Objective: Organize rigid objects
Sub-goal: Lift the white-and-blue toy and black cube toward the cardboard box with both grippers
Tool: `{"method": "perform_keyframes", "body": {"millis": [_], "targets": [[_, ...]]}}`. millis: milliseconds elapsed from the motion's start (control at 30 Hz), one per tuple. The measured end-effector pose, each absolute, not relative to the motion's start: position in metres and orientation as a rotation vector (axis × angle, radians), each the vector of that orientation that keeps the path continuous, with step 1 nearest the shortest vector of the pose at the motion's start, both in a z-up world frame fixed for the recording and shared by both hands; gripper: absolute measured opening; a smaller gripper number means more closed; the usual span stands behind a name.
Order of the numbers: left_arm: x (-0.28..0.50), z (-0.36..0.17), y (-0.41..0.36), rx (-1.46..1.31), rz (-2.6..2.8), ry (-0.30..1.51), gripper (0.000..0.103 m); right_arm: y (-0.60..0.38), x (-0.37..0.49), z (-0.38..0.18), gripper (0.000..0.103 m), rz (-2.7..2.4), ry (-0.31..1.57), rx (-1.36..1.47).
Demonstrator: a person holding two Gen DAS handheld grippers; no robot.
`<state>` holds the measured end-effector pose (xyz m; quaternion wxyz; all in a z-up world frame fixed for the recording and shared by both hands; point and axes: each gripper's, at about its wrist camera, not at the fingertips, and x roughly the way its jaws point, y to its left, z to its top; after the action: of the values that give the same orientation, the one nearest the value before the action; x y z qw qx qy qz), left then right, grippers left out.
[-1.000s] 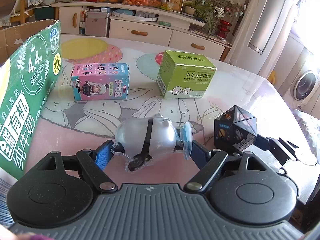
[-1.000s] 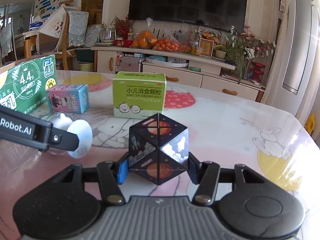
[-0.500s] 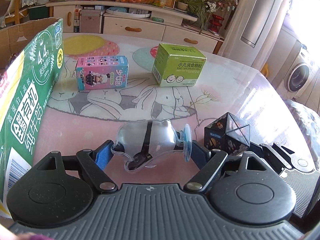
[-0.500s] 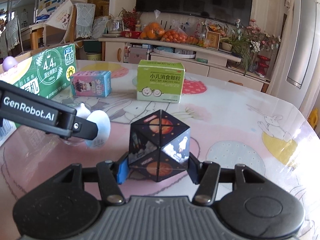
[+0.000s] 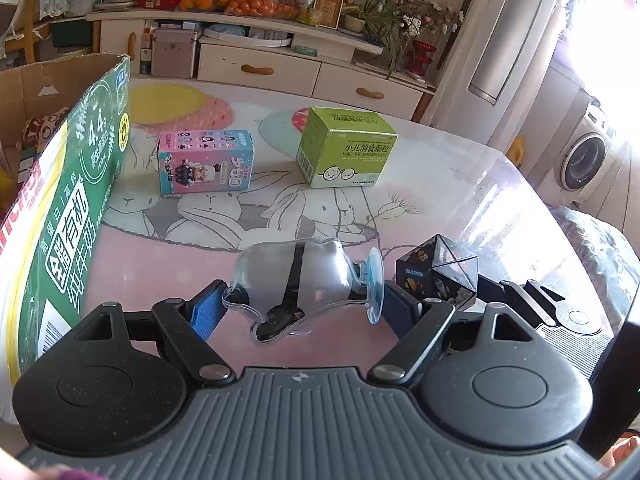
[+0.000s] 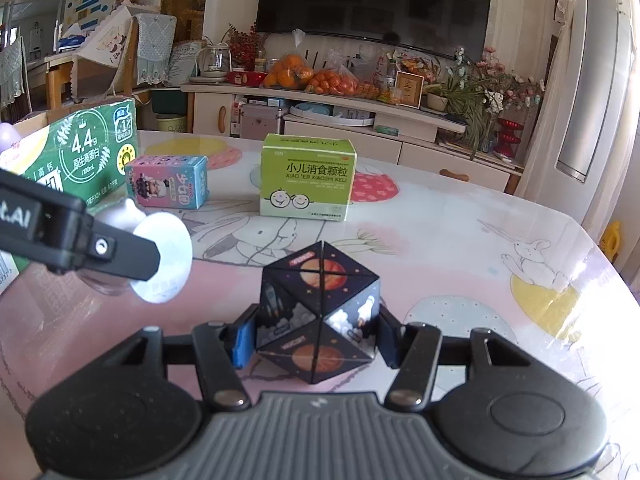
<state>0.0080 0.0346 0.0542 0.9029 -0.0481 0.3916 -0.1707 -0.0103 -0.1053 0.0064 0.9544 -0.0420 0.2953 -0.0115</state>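
My left gripper (image 5: 298,306) is shut on a clear plastic suction-cup holder (image 5: 296,280), held sideways above the table; its white cup (image 6: 164,258) shows in the right wrist view beside the left gripper's finger (image 6: 120,254). My right gripper (image 6: 316,338) is shut on a black space-print cube (image 6: 318,316), also seen at the right of the left wrist view (image 5: 438,276). A green medicine box (image 5: 346,152) (image 6: 306,178) and a pink-blue figure box (image 5: 206,162) (image 6: 168,182) stand farther back on the table.
An open green milk carton box (image 5: 68,208) (image 6: 84,152) stands at the left with things inside. The table (image 6: 460,240) has a rabbit-print cover; its right edge curves close by. A sideboard with fruit (image 6: 320,80) stands behind.
Both grippers have risen and drawn back a little with their objects; the table boxes look farther off and the milk carton's open top now shows in the left wrist view.
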Motion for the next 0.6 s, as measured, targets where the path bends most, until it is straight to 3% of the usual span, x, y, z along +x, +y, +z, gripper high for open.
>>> {"method": "perform_keyframes", "body": {"millis": [600], "targets": [[0.002,0.1,0.055,-0.172,-0.382,0.668,0.101,-0.102,-0.026,0.046,0.057,-0.059,0.539,-0.054]]}}
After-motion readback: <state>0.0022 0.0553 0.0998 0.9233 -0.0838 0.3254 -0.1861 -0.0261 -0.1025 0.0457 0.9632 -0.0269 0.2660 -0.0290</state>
